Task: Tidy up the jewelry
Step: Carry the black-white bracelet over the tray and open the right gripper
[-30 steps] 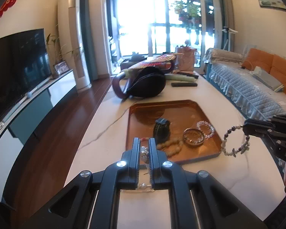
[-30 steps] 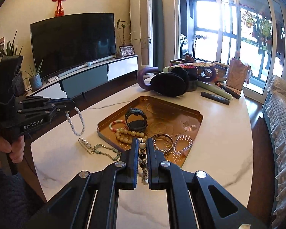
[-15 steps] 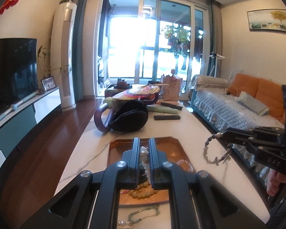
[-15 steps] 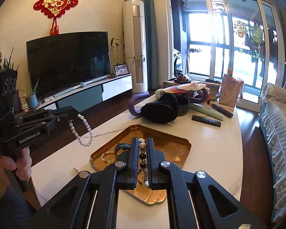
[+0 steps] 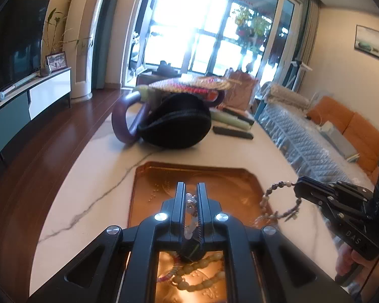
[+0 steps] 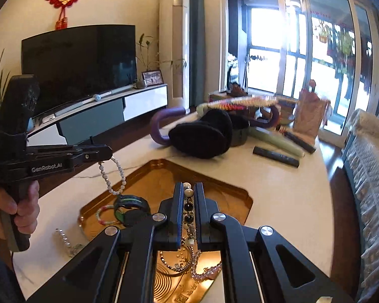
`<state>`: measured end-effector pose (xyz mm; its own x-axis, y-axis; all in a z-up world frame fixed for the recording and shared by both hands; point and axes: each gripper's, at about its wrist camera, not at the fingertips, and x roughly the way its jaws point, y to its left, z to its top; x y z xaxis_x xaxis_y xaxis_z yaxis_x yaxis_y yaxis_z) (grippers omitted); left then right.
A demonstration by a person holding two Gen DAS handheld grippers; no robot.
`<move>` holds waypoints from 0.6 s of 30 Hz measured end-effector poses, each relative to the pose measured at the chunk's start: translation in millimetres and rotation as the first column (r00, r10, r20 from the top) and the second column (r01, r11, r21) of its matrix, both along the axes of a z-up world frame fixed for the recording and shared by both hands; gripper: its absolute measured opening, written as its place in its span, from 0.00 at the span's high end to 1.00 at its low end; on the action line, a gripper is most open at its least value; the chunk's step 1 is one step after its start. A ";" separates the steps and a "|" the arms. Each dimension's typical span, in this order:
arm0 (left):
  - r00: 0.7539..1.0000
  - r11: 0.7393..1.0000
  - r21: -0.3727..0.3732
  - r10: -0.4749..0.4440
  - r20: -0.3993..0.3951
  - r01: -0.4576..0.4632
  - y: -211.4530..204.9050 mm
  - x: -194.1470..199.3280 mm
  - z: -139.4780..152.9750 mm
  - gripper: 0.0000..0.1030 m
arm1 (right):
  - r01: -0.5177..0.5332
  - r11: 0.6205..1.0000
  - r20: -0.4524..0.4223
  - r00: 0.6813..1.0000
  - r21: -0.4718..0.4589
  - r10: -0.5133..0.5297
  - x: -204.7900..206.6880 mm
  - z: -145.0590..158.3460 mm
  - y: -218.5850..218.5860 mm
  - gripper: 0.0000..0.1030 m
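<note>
While both are raised above the gold tray (image 6: 242, 197) on the marble tabletop (image 6: 285, 184), a bracelet is clamped in each hand-held gripper. A white bead bracelet (image 6: 113, 174) is pinched by the left hand-held gripper (image 6: 106, 152) and hangs over the tray's near-left corner. A dark-and-pale bead bracelet (image 5: 278, 202) is gripped by the right hand-held gripper (image 5: 299, 189) beside the tray's right edge. A watch (image 6: 131, 205), a pastel bracelet (image 6: 102, 214) and yellowish beads (image 5: 202, 270) are left lying in the tray; a crystal chain (image 6: 65, 242) lies on the tabletop just beside it.
</note>
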<state>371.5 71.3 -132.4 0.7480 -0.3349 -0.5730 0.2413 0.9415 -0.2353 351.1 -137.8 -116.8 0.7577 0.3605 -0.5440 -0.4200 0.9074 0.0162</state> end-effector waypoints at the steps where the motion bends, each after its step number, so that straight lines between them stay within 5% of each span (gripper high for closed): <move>1: 1.000 1.000 0.008 -0.002 -0.019 0.002 -0.9 5.3 -8.1 0.92 | 0.005 1.000 -0.023 1.000 0.012 -0.005 7.4 -8.3 -1.5 0.93; 8: 0.992 1.000 -0.005 0.029 -0.126 -0.030 5.7 32.2 -46.1 0.92 | 0.030 0.999 -0.119 0.992 0.033 -0.026 51.9 -52.9 -11.4 0.93; 13: 0.990 0.992 0.107 0.078 -0.117 -0.065 -3.6 25.4 -52.7 0.89 | 0.023 1.000 -0.191 0.981 0.014 -0.020 61.0 -72.7 -15.9 0.92; 14: 0.989 0.988 0.127 0.097 -0.111 -0.083 -4.0 21.8 -52.3 0.81 | 0.021 0.999 -0.212 0.977 0.029 -0.015 61.3 -74.0 -18.6 0.90; 15: 0.986 0.984 0.147 0.123 -0.114 -0.106 -4.9 18.3 -52.3 0.55 | 0.026 0.998 -0.228 0.974 0.049 -0.014 60.5 -73.4 -22.5 0.78; 16: 0.981 0.977 0.166 0.154 -0.116 -0.134 -5.1 13.7 -50.8 0.41 | 0.047 0.996 -0.233 0.972 0.069 -0.030 57.5 -70.6 -27.8 0.67; 17: 0.980 0.972 0.174 0.175 -0.095 -0.156 -4.4 7.5 -47.1 0.22 | 0.060 0.995 -0.226 0.973 0.081 -0.040 54.7 -68.4 -31.1 0.45; 18: 0.980 0.969 0.176 0.186 -0.066 -0.172 -2.5 2.9 -43.3 0.18 | 0.075 0.992 -0.208 0.977 0.100 -0.052 48.1 -62.9 -35.1 0.32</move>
